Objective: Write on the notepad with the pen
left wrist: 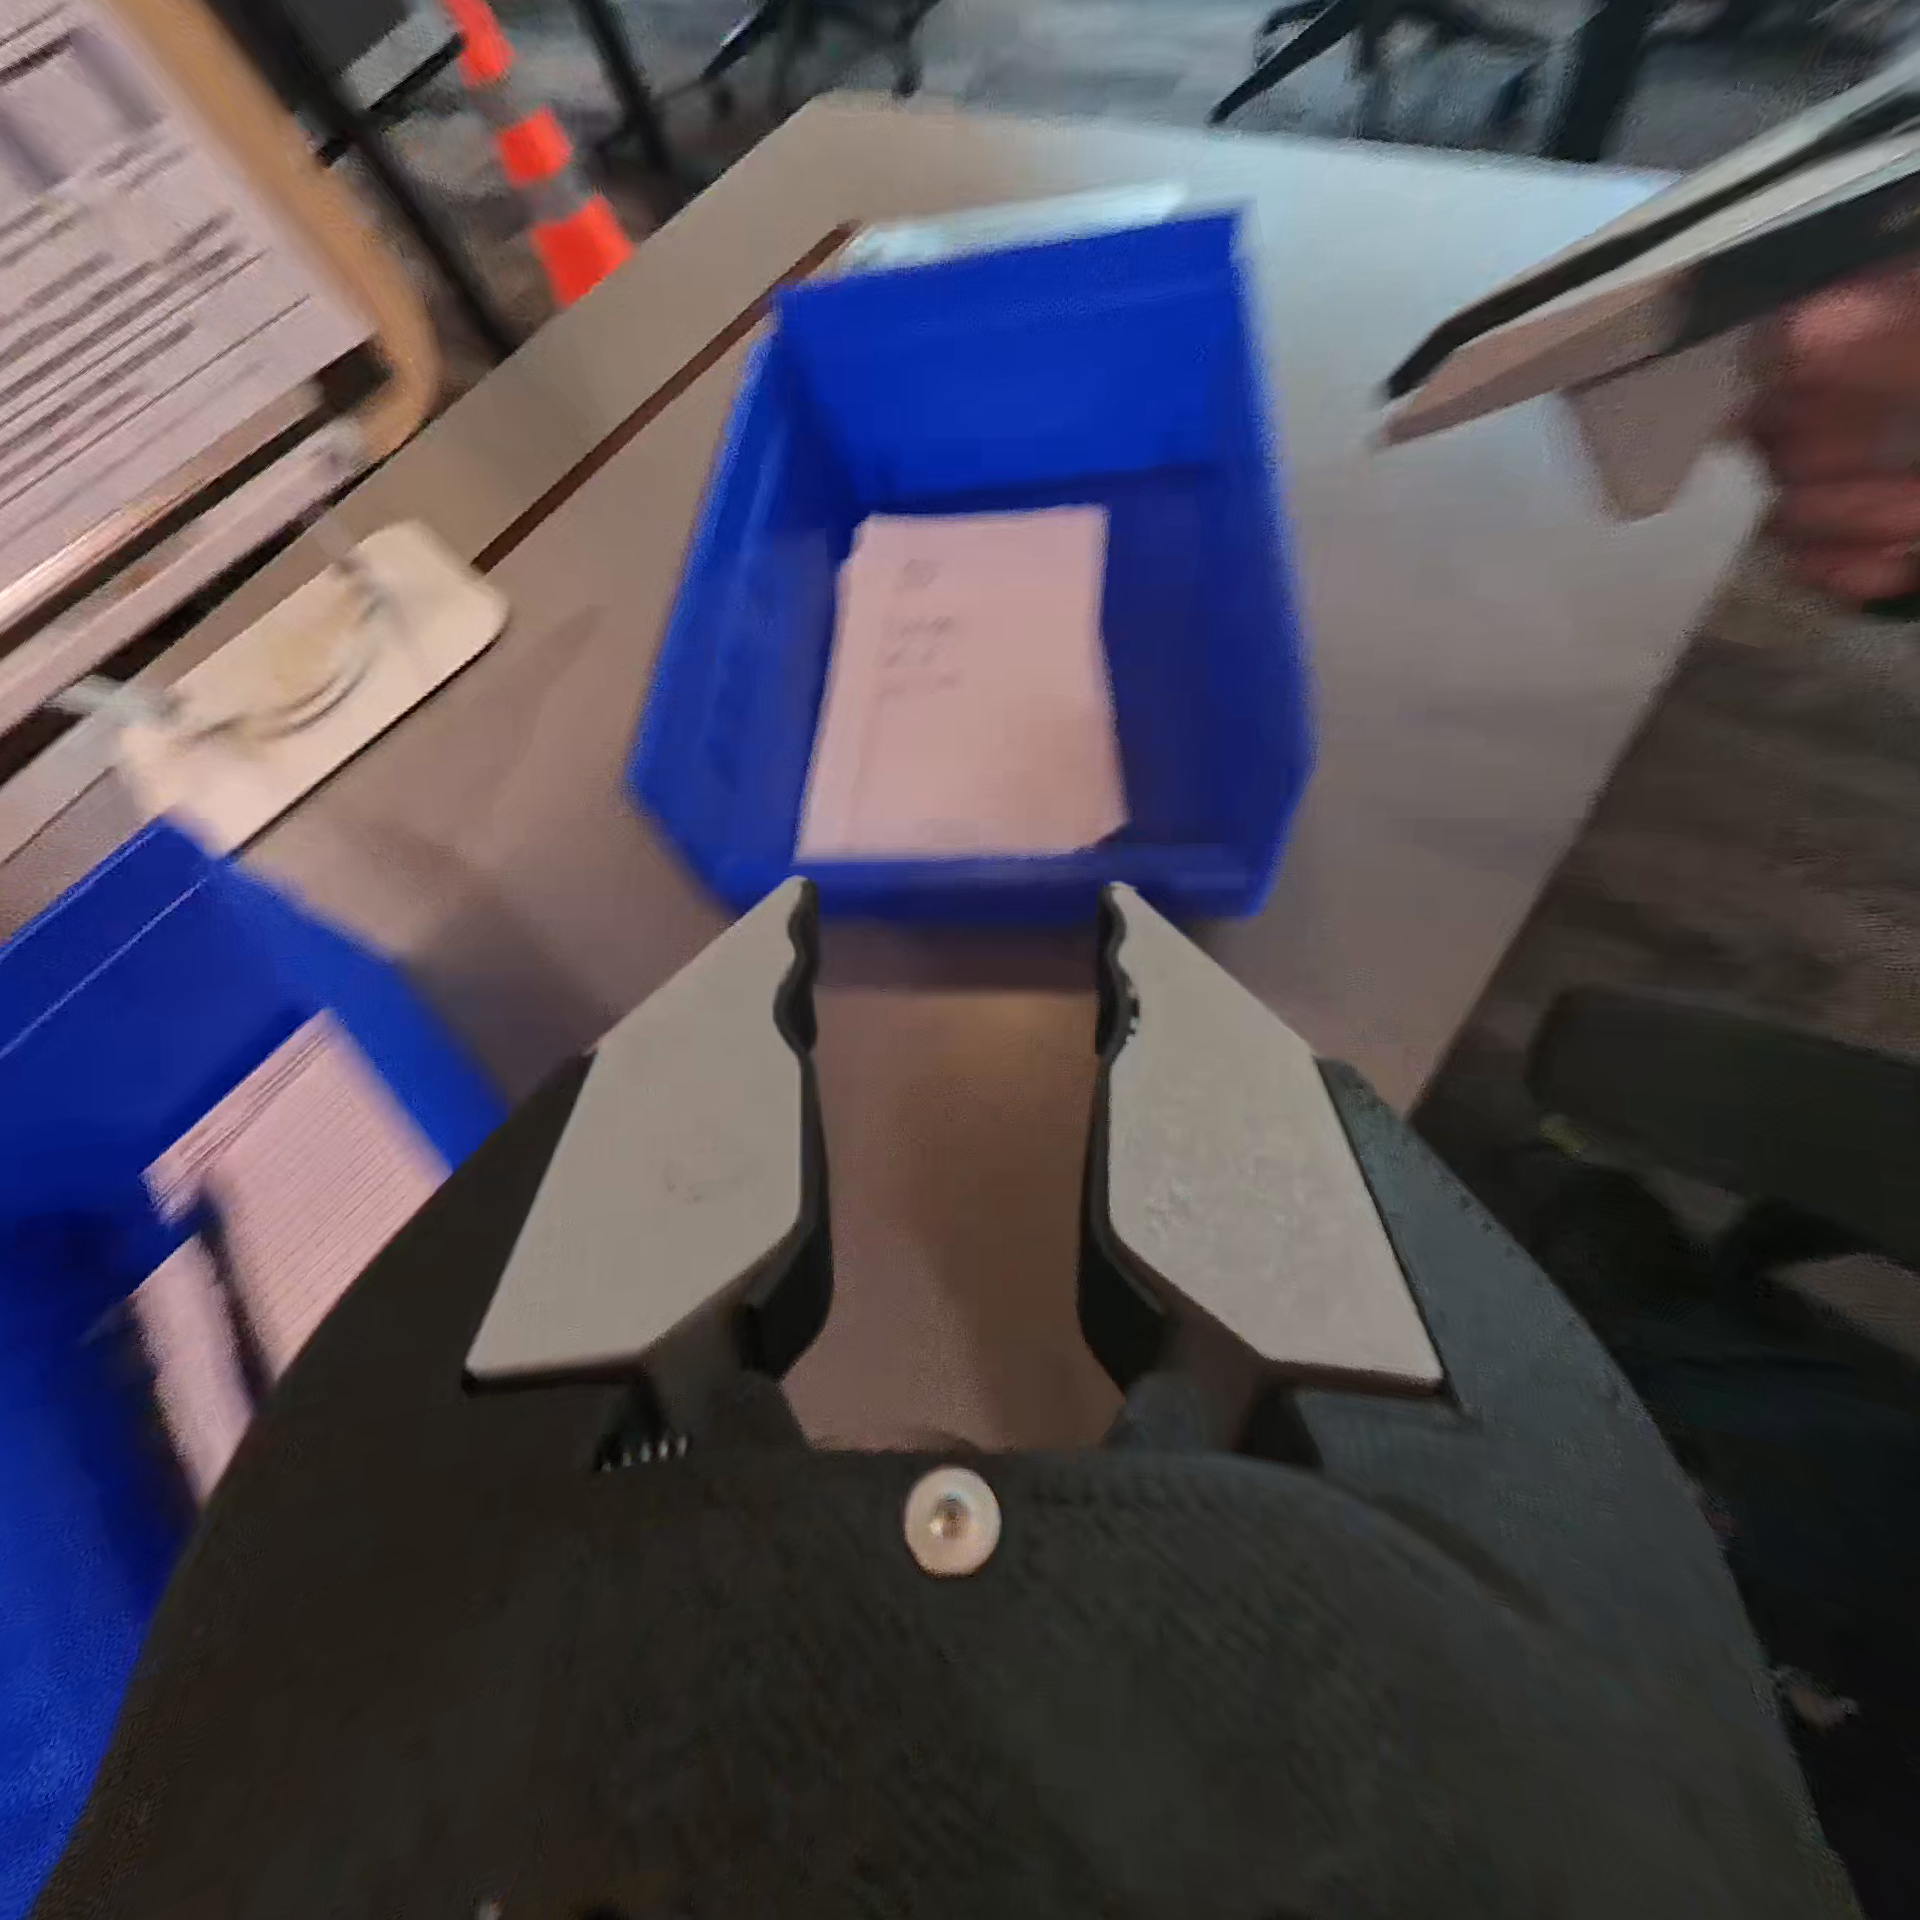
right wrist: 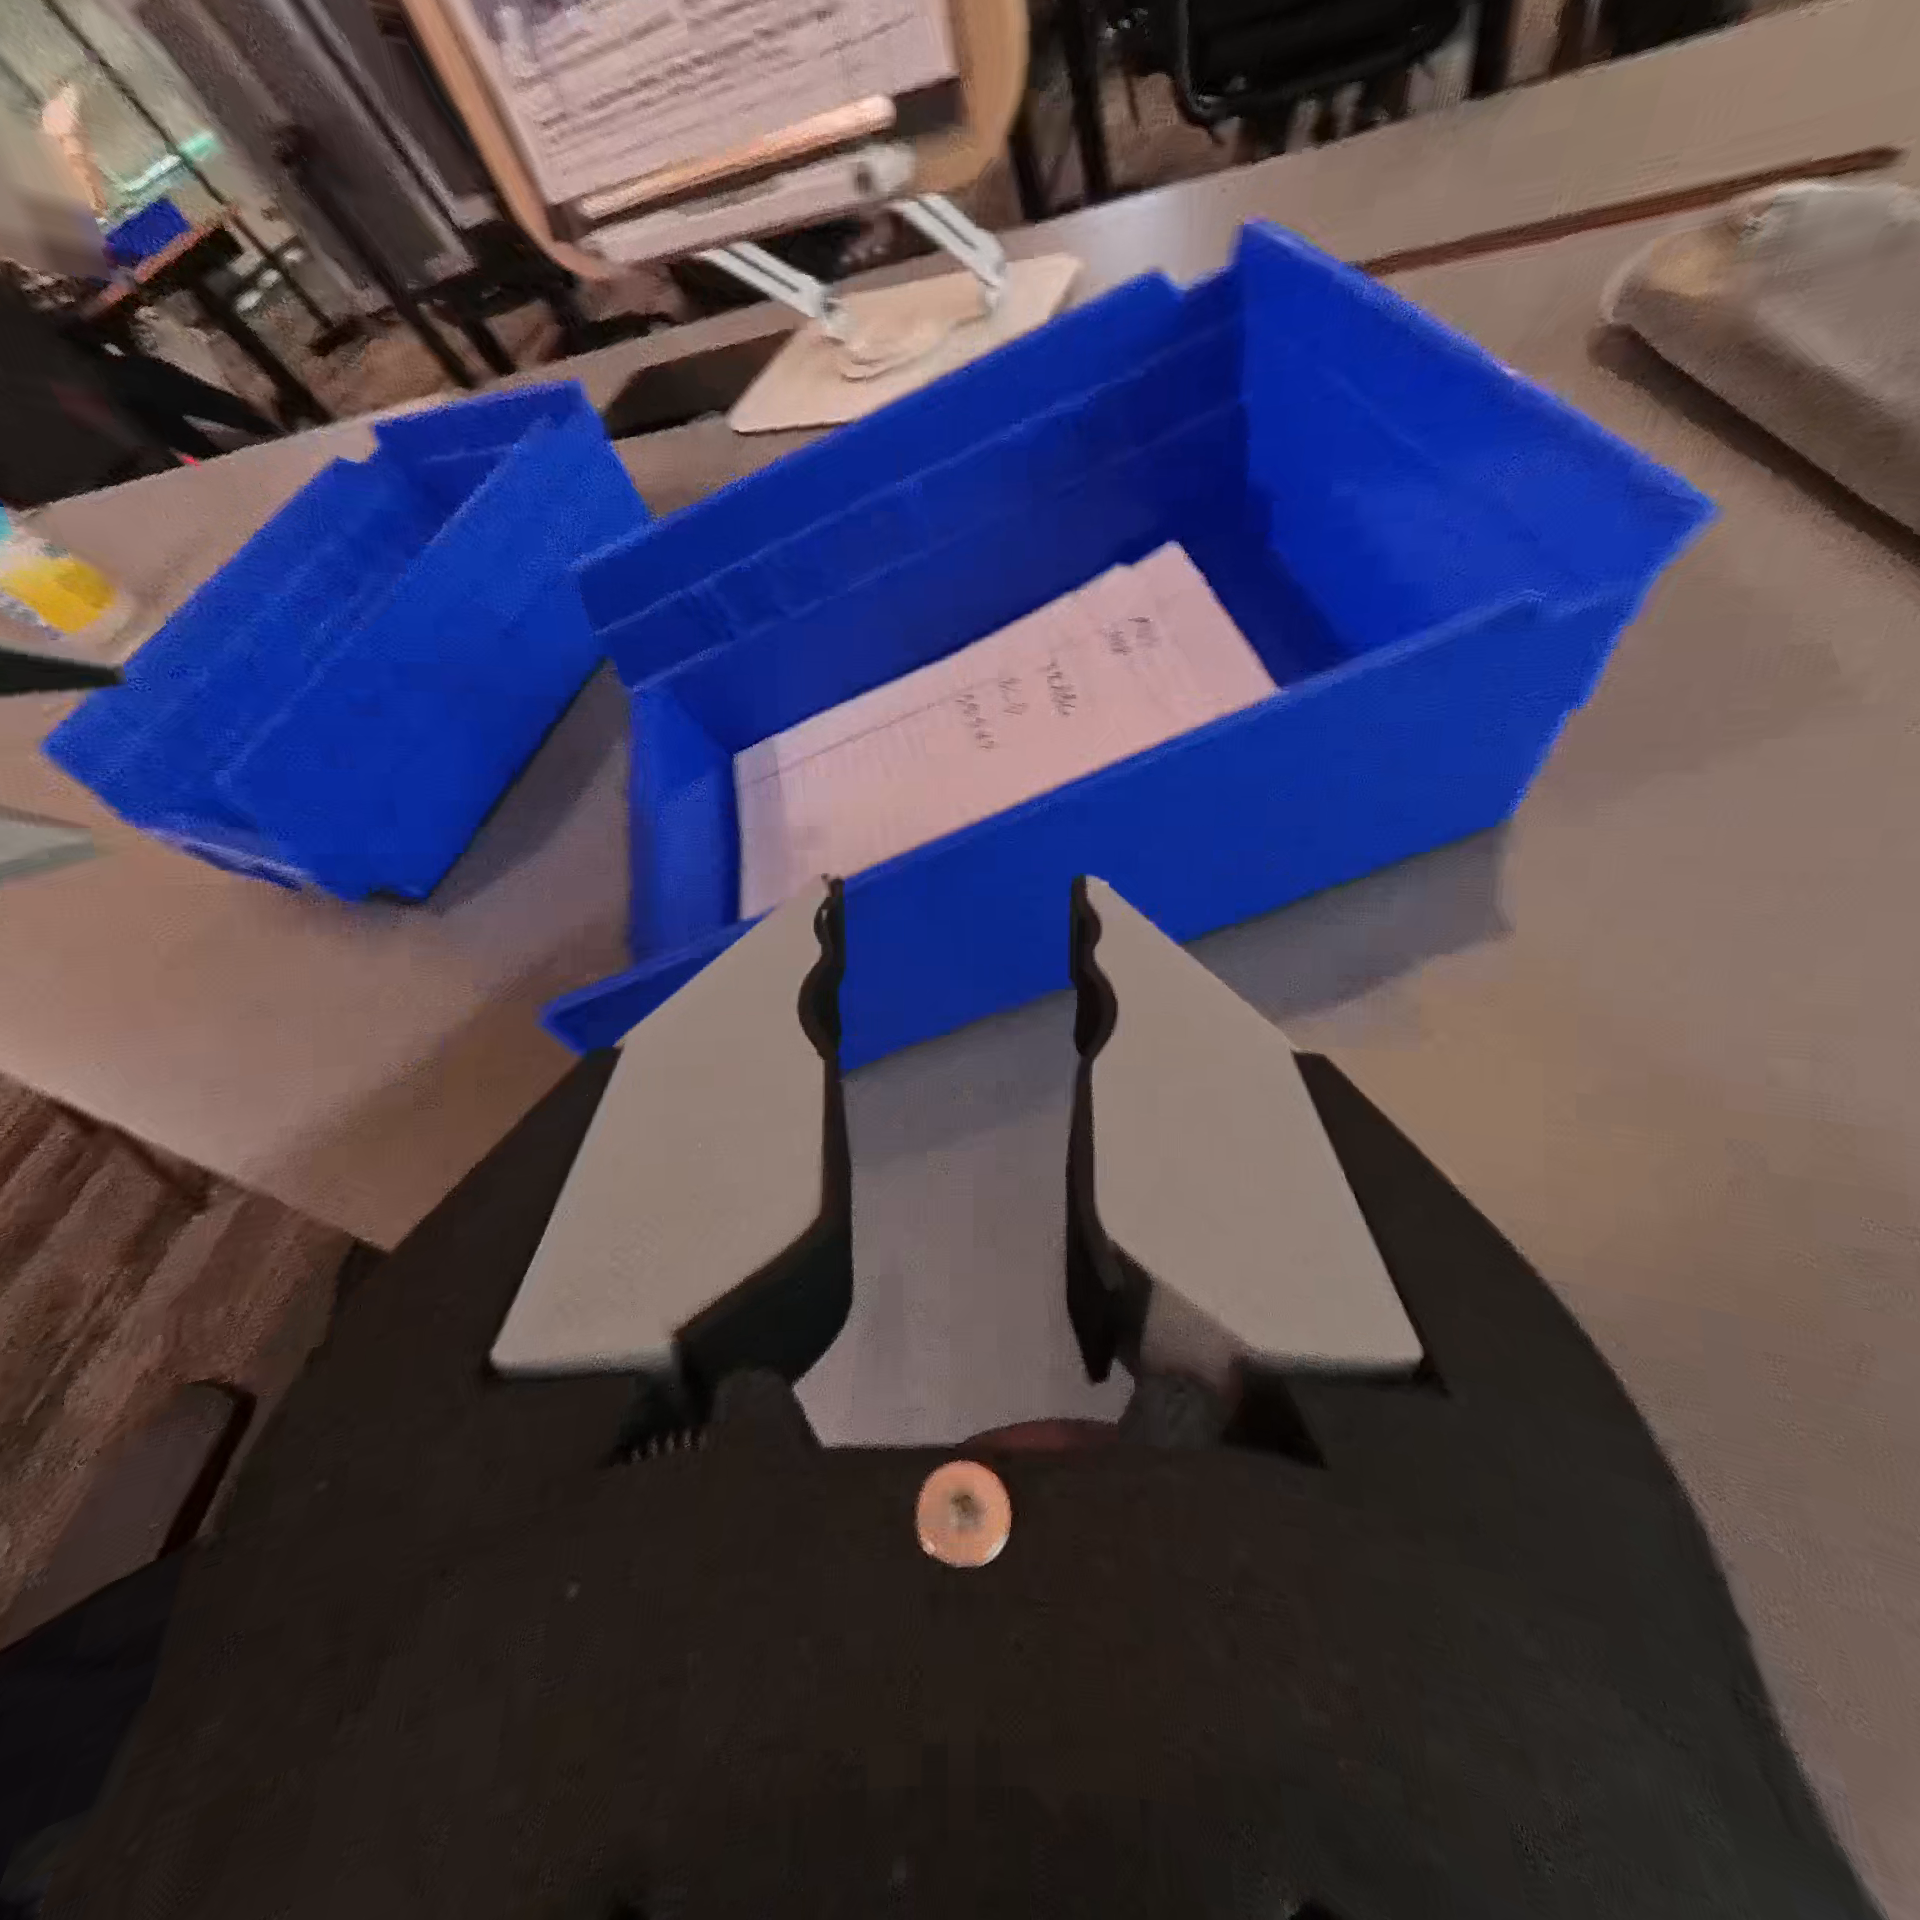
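Notepad [right wrist: 997, 717], light and floppy, lies flat in a blue bin [right wrist: 1403, 520] at twelve o'clock; both grippers' jaws apart and empty; no pen visible.

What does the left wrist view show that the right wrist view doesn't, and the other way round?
Only the left wrist view shows the right claw from the side, an orange cone beyond the table, and lined paper inside the nearer blue bin. Only the right wrist view shows a grey bundle on the table and something yellow at the left edge. Both show the bin holding the notepad, and open, empty claws. No pen is visible.
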The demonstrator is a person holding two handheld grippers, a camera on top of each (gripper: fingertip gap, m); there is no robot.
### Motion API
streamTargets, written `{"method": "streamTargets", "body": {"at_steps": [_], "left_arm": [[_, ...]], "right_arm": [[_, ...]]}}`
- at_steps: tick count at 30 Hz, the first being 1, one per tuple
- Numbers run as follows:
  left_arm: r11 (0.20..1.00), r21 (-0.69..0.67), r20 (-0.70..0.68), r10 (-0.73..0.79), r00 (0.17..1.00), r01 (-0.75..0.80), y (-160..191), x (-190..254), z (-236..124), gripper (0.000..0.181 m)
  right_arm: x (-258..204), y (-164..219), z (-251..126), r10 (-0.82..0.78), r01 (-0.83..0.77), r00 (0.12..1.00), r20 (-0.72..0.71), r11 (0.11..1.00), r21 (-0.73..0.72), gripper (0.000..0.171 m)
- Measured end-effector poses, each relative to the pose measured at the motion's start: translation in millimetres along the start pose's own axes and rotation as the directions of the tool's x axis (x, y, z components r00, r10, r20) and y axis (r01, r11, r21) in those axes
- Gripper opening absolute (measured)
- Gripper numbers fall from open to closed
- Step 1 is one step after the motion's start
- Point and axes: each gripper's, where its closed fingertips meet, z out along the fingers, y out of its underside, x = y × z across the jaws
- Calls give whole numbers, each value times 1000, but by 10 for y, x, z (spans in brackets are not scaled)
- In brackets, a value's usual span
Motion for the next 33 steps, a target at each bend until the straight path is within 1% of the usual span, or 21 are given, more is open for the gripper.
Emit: {"method": "streamTargets", "body": {"at_steps": [2, 3, 5, 6, 7, 8, 9, 10, 11, 15, 17, 19, 20, 21, 22, 25, 26, 27, 28, 31, 33], "left_arm": [[998, -67, 126, -13, 992, 22, 371, -450, -158, 56], [994, -91, 140, -45, 989, 58, 545, -571, -166, 58], [980, -130, 51, -146, 988, 151, 826, -546, -56, 55], [975, -134, 20, -179, 984, 180, 918, -518, 19, 51], [973, -140, 22, -185, 983, 186, 1006, -529, 99, 37], [972, -154, 64, -169, 984, 177, 1102, -592, 172, 24], [972, -171, 122, -140, 983, 160, 1196, -684, 232, 11], [971, -189, 164, -119, 979, 149, 1285, -755, 276, 0], [970, -193, 145, -123, 982, 150, 1334, -734, 320, 0], [966, -181, 183, -153, 971, 186, 1483, -856, 324, 0], [964, -158, 211, -176, 962, 211, 1523, -973, 278, 0], [967, -116, 184, -205, 961, 229, 1509, -1002, 207, 0], [966, -93, 171, -222, 960, 240, 1489, -995, 147, 5], [968, -78, 158, -224, 962, 238, 1472, -978, 67, 14], [973, -72, 144, -206, 968, 218, 1457, -951, -26, 26], [988, -136, 75, -57, 996, 67, 1507, -875, -288, 50], [985, -175, 71, 0, 997, 12, 1557, -926, -372, 49], [976, -214, 108, 55, 993, -31, 1612, -1072, -453, 62], [962, -266, 120, 100, 988, -65, 1698, -1205, -521, 67], [909, -402, 56, 141, 988, -107, 1989, -1481, -555, 68], [836, -532, 53, 190, 980, -133, 2277, -1708, -501, 69]], "right_arm": [[-566, 51, 95, -62, 62, 990, 124, 998, 2, 43], [-846, 131, 184, -93, 99, 978, 185, 995, -24, 43], [-1305, 308, 398, -140, 167, 951, 275, 983, -78, 40], [-1423, 395, 525, -165, 202, 946, 280, 973, -110, 40], [-1424, 479, 660, -194, 235, 950, 245, 960, -152, 39], [-1332, 559, 774, -219, 256, 957, 188, 945, -203, 32], [-1230, 645, 838, -227, 262, 961, 157, 930, -256, 12], [-1156, 695, 848, -206, 244, 966, 156, 926, -289, 0], [-1050, 688, 814, -183, 216, 974, 135, 930, -297, 0], [-166, 643, 432, -280, 216, 950, -138, 909, -356, 0], [243, 578, 244, -266, 181, 941, -208, 917, -356, 0], [653, 456, 121, -217, 118, 934, -284, 937, -328, 0], [764, 423, 64, -186, 84, 936, -300, 943, -321, 0], [737, 407, 25, -169, 79, 948, -271, 946, -314, 15], [586, 386, 8, -173, 110, 965, -197, 949, -294, 26], [6, 432, -3, -252, 254, 967, 41, 936, -246, 35], [-141, 484, 8, -287, 302, 953, 99, 921, -247, 37], [-253, 529, 30, -326, 352, 935, 140, 905, -241, 39], [-319, 572, 63, -361, 392, 918, 163, 889, -238, 40], [-298, 727, 219, -390, 422, 906, 163, 860, -288, 41], [-212, 796, 332, -399, 423, 906, 141, 849, -316, 42]]}}
